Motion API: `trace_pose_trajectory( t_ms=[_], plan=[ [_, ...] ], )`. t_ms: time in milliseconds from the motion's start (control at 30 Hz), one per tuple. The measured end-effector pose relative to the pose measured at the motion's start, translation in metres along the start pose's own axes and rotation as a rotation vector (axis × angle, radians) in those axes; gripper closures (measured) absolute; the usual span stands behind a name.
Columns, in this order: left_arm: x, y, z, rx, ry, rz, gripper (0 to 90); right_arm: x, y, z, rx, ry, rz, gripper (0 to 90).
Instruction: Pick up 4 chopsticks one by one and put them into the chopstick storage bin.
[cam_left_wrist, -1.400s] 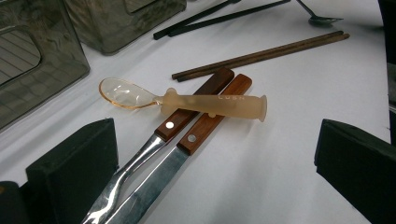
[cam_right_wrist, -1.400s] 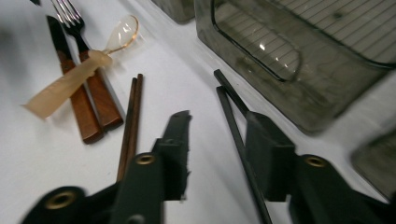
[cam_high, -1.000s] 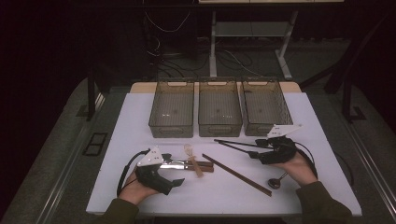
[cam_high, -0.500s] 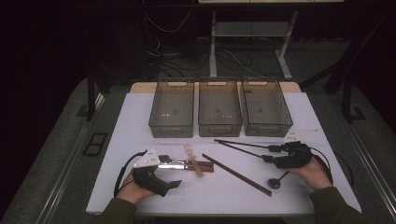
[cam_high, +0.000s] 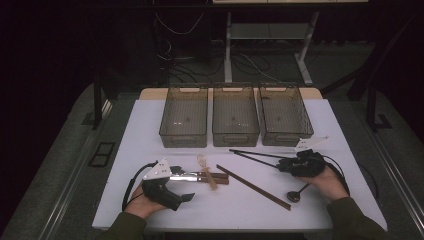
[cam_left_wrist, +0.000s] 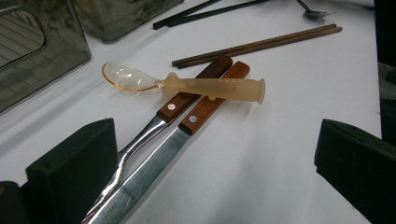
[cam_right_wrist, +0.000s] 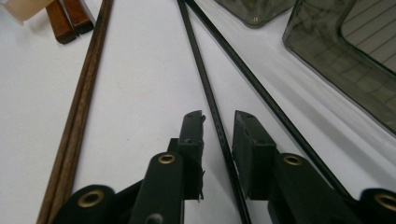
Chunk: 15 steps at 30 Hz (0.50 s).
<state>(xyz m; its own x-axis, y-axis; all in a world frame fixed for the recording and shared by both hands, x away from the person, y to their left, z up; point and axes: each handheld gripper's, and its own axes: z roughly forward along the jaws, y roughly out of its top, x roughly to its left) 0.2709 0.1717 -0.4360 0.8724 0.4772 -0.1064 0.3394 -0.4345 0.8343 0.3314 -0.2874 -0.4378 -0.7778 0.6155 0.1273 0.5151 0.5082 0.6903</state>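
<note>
A pair of thin black chopsticks (cam_right_wrist: 212, 105) lies toward the right edge of the white surface (cam_high: 240, 205), before the clear bins (cam_high: 235, 116). The right claw (cam_right_wrist: 218, 122) straddles one stick, jaws narrowly parted, not clamped. The left claw (cam_left_wrist: 210, 158) stands wide open, near the front-left corner, over a wooden-handled knife (cam_left_wrist: 187, 128).

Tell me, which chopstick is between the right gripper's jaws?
One of the black chopsticks, the one farther from the bins; its partner lies outside the jaws, and the brown wooden pair lies off aside.
</note>
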Motion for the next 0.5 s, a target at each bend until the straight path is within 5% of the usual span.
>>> trace_pose_trajectory(
  t_ms=[500],
  plan=[
    [0.0,0.0,0.001,0.005,-0.005,0.004,0.0,0.0,0.008,0.023,0.036,0.016,-0.051,83.1]
  ],
)
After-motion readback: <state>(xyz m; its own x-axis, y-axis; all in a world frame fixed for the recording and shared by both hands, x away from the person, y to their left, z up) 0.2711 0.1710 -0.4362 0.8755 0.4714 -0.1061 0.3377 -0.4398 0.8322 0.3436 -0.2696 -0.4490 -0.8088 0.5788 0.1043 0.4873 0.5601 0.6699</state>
